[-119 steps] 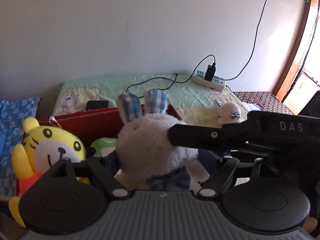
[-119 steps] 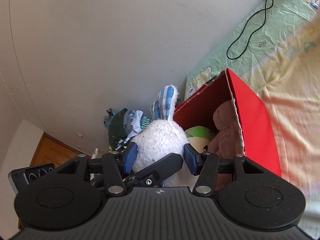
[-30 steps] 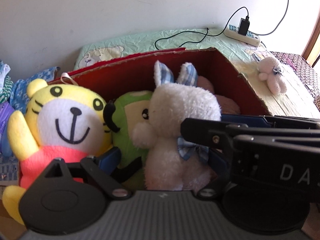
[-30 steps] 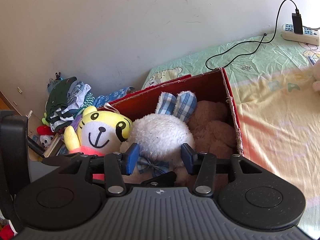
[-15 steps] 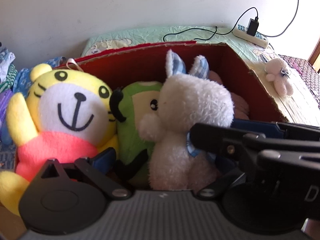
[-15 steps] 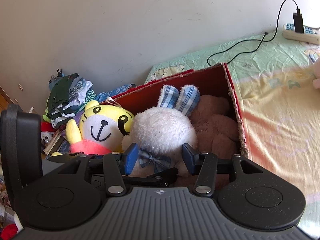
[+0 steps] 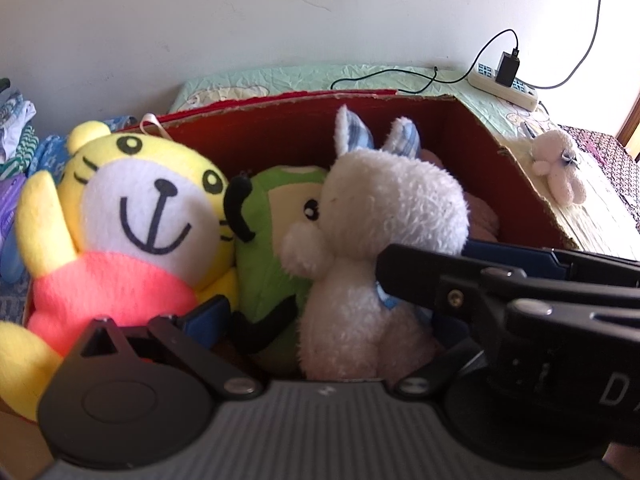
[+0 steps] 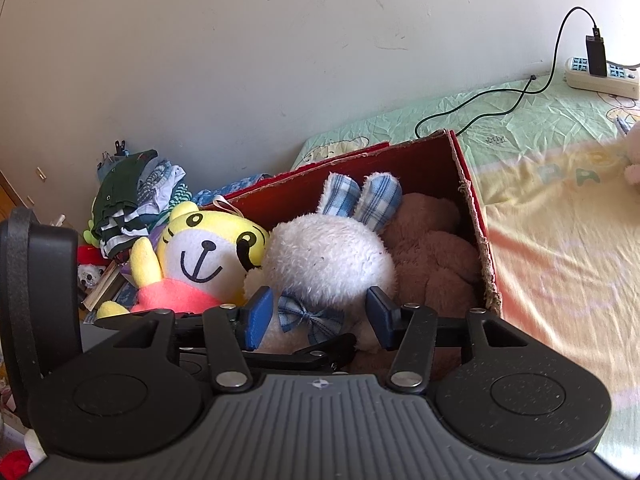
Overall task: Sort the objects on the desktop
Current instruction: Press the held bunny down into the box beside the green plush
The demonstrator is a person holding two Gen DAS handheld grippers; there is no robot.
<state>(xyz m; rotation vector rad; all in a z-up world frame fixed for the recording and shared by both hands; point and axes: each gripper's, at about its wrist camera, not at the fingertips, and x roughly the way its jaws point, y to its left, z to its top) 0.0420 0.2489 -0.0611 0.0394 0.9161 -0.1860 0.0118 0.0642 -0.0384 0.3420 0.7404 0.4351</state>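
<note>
a red cardboard box [image 8: 476,216] sits on a bed with a pale green and yellow sheet [image 8: 560,208], packed with soft toys. a white plush rabbit [image 8: 332,264] with blue checked ears and a blue bow sits upright in the middle of the box. a yellow tiger toy [image 7: 132,216] in a pink top leans at the left end, a green plush [image 7: 272,232] is squeezed between tiger and rabbit, and a brown plush [image 8: 432,256] lies to the rabbit's right. the left tongs [image 7: 320,320] stand wide apart, their blue pads clear of the rabbit. the right tongs [image 8: 320,316] are about half open, one pad on each side of the rabbit's body at the bow; whether they press it, i cannot tell. a small pink toy [image 7: 560,164] lies on the bed beyond the box, near a white power strip [image 7: 504,84].
</note>
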